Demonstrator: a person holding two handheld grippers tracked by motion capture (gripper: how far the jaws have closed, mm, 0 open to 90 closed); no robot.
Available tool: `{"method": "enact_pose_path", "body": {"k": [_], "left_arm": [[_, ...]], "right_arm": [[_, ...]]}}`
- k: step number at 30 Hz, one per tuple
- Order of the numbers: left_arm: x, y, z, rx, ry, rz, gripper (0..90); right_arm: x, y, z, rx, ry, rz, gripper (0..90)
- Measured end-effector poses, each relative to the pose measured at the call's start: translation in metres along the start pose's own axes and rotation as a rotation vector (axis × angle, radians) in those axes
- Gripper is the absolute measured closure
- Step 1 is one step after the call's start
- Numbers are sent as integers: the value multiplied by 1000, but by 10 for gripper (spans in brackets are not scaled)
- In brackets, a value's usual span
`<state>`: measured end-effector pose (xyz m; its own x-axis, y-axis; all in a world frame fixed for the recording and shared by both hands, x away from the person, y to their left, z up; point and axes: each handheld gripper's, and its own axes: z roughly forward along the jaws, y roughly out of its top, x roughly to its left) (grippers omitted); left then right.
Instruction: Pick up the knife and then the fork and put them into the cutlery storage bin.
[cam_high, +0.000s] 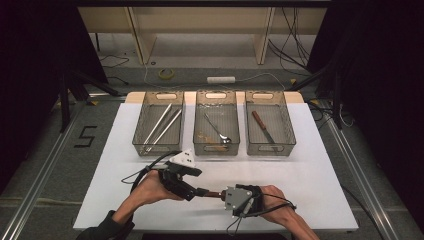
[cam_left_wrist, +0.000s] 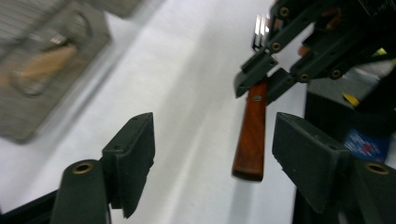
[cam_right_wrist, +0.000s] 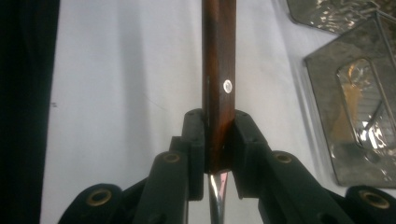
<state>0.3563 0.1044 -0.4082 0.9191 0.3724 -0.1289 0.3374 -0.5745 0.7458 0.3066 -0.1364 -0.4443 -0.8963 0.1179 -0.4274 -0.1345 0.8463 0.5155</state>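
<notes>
Right now I have a wooden-handled piece of cutlery (cam_right_wrist: 218, 84) pinched in my right gripper (cam_right_wrist: 218, 154), whose fingers (cam_right_wrist: 196, 140) are closed hard on the handle near the end where the metal shank comes out. The item hangs level above the white surface (cam_high: 310, 170), between my two hands near its front edge, handle pointing toward my left gripper (cam_high: 200, 191). I hold it that way so the free wooden end is offered across.

In the left gripper view the left fingers (cam_left_wrist: 133, 154) stand wide apart with the brown handle end between them, closer to one pad but touching neither. So nothing is gripped on that side, and the right hand alone carries the weight.

Three clear bins sit in a row at the back. The left bin (cam_high: 145, 135) holds long metal rods, the middle bin (cam_high: 200, 135) holds a spoon, the right bin (cam_high: 287, 130) holds a knife (cam_high: 262, 126) with a similar wooden handle. I judge mine belongs with that one, though I cannot make out its working end.
</notes>
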Motion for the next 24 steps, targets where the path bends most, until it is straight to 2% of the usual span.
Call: {"method": "enact_pose_path", "body": {"k": [5, 9, 12, 18, 21, 24], "left_arm": [[5, -11, -11, -99, 50, -32, 247], [11, -21, -17, -156, 104, -58, 232], [15, -28, -23, -196, 148, -96, 222], [18, -35, -35, -253, 218, -139, 199], [18, -39, -38, -265, 249, -142, 192], [18, -42, -42, -280, 260, -146, 186]], "right_arm": [[-10, -9, -6, 8, -18, 55, 777], [-20, -17, -9, 2, -38, 114, 777], [-28, -22, -11, -7, -61, 164, 777], [-45, -30, -20, -24, -97, 245, 777], [-55, -35, -25, -30, -109, 296, 777], [-63, -40, -30, -43, -123, 337, 776]]}}
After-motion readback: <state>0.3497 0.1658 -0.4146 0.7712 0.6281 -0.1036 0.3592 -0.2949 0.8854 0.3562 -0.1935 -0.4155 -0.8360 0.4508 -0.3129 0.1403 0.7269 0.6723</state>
